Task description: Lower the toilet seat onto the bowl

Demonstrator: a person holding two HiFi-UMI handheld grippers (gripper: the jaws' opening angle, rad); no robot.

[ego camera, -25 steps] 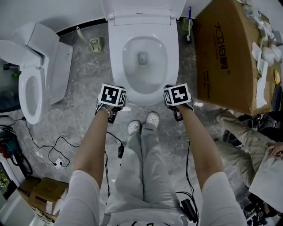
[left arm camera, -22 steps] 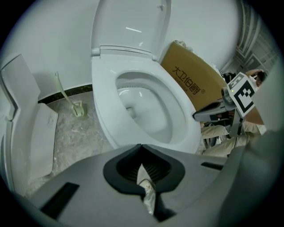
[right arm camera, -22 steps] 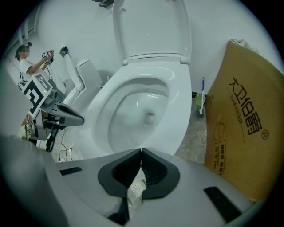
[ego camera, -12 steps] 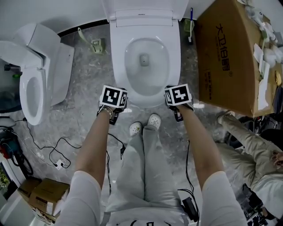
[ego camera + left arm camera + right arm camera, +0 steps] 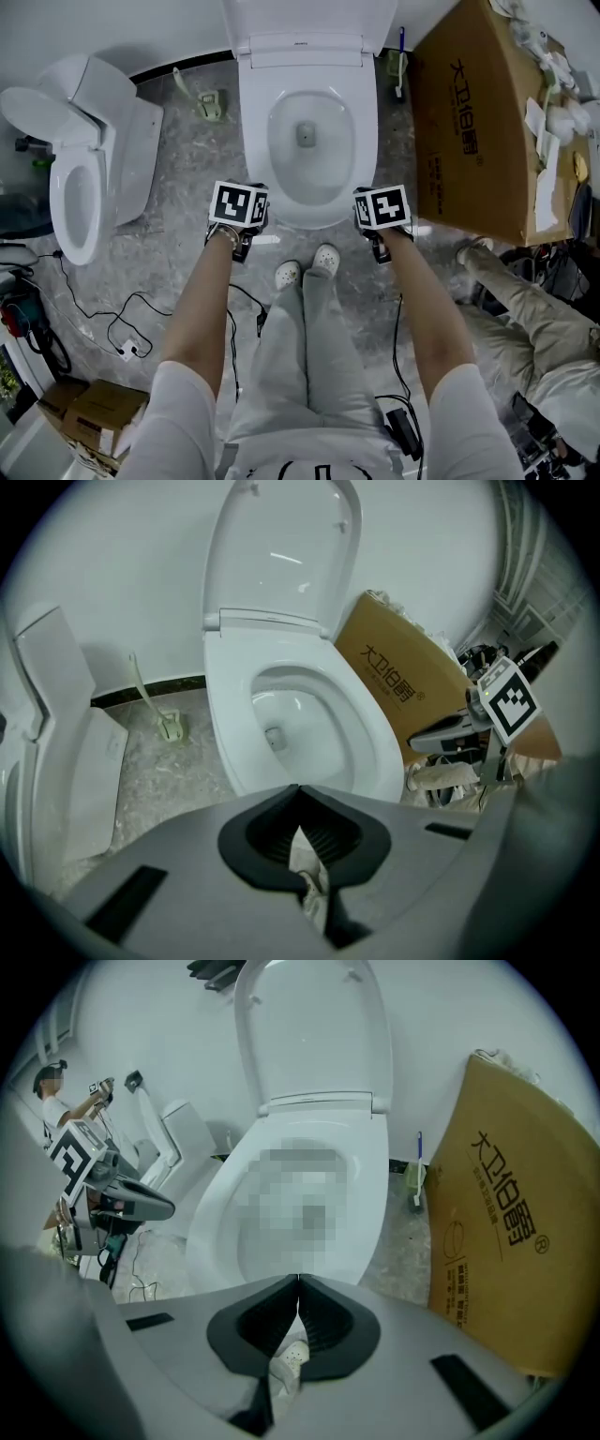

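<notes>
Nearest to the camera, the shoes (image 5: 286,273) of the person are seen just before the front of the toilet bowl (image 5: 309,214). On each side of that front edge one gripper is held. The left gripper (image 5: 298,799) is closed completely, pad against pad, and nothing is held in it; only floor and a shoe are seen behind the pads. The same is found for the right gripper (image 5: 298,1283): its jaws are pressed together and it is empty.

Compared with a second ago, very little has been changed. Both grippers have been kept closed, and in the head view the right one has been shifted only slightly outward from the bowl. No contact with the toilet has been made.

Further back, the toilet seat (image 5: 281,555) is standing upright behind the bowl, leaned toward the wall, as it was before. Whether a lid is raised together with it cannot be told. It is judged that the lowering has not yet been started, and that a long reach over the bowl will be needed.

A cardboard box (image 5: 478,122) stands at the right, a second toilet (image 5: 112,159) at the left.
</notes>
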